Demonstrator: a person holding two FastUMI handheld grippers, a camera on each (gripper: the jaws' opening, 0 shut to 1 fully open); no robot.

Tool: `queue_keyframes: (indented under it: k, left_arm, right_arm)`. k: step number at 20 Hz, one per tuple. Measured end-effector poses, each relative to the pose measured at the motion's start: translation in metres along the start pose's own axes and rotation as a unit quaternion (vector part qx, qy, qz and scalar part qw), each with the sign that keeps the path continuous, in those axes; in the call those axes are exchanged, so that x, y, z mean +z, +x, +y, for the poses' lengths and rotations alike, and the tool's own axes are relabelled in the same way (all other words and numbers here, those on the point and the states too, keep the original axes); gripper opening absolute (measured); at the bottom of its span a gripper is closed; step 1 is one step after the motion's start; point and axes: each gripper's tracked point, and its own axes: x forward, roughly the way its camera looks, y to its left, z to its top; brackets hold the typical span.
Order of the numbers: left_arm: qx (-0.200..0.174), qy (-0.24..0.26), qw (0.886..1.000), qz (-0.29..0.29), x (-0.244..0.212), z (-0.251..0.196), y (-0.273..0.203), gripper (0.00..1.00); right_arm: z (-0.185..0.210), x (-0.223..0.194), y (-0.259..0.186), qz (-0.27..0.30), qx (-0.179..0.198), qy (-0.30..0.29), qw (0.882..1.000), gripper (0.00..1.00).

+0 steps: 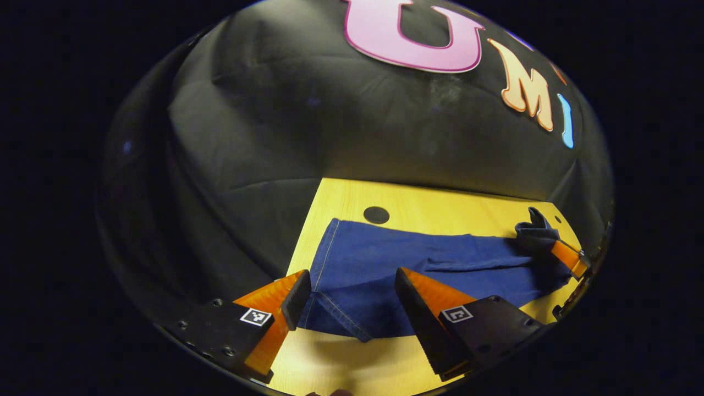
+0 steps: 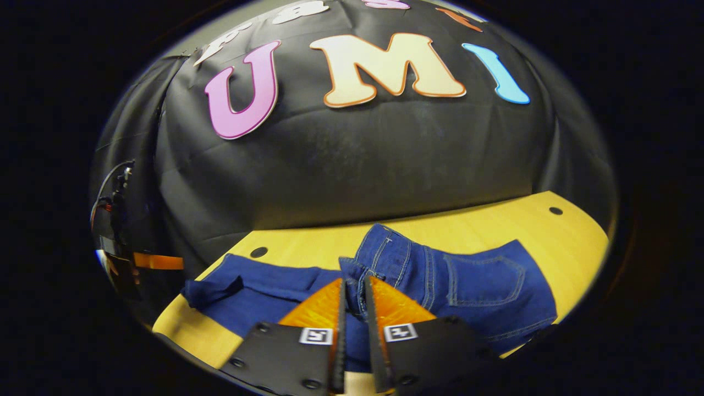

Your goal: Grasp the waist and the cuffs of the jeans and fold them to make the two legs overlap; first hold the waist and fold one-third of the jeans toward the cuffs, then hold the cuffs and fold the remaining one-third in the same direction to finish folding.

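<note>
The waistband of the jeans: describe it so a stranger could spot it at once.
Start at the yellow table, where blue jeans lie spread. At their wider end, the waistband is lifted off the wood, pinched by the right tool. Unlike the plain cuff end, it carries belt loops and sits beside a stitched back pocket.

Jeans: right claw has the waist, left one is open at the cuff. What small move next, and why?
Probably close the left claw on the cuff. Its fingers stand apart with the hem lying between them, while the right claw already pinches the waist of the jeans. Lifting now would likely drag one end.
</note>
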Motion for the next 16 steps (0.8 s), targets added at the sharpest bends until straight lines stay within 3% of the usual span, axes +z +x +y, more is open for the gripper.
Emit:
queue_keyframes:
  k: [3,4,6,7,8,9,16]
  left_arm:
    - [0.000,0.001,1.000,0.015,-0.015,0.019,0.018,0.96]
    - [-0.001,0.004,1.000,0.023,-0.022,0.021,0.025,0.96]
    - [-0.006,0.008,0.999,0.050,-0.039,0.025,0.036,0.96]
    - [-0.007,0.006,0.998,0.058,-0.044,0.027,0.044,0.96]
    - [-0.007,0.003,0.998,0.062,-0.049,0.029,0.046,0.96]
    - [-0.008,0.001,0.998,0.067,-0.053,0.031,0.047,0.95]
    - [-0.006,0.009,0.997,0.081,-0.059,0.023,0.055,0.92]
  right_arm:
    - [0.005,0.008,-0.012,-0.008,0.003,-0.012,1.000,0.87]
    - [0.003,0.011,-0.017,-0.007,0.002,-0.012,1.000,0.98]
    - [-0.006,0.016,-0.026,-0.008,-0.010,-0.008,1.000,0.92]
    - [-0.012,0.022,-0.029,-0.010,-0.017,-0.006,1.000,0.95]
    - [-0.018,0.025,-0.033,-0.013,-0.024,-0.003,1.000,0.87]
    - [-0.023,0.029,-0.037,-0.015,-0.031,-0.001,0.999,0.95]
    - [-0.053,0.037,-0.055,-0.024,-0.058,-0.014,0.998,0.95]
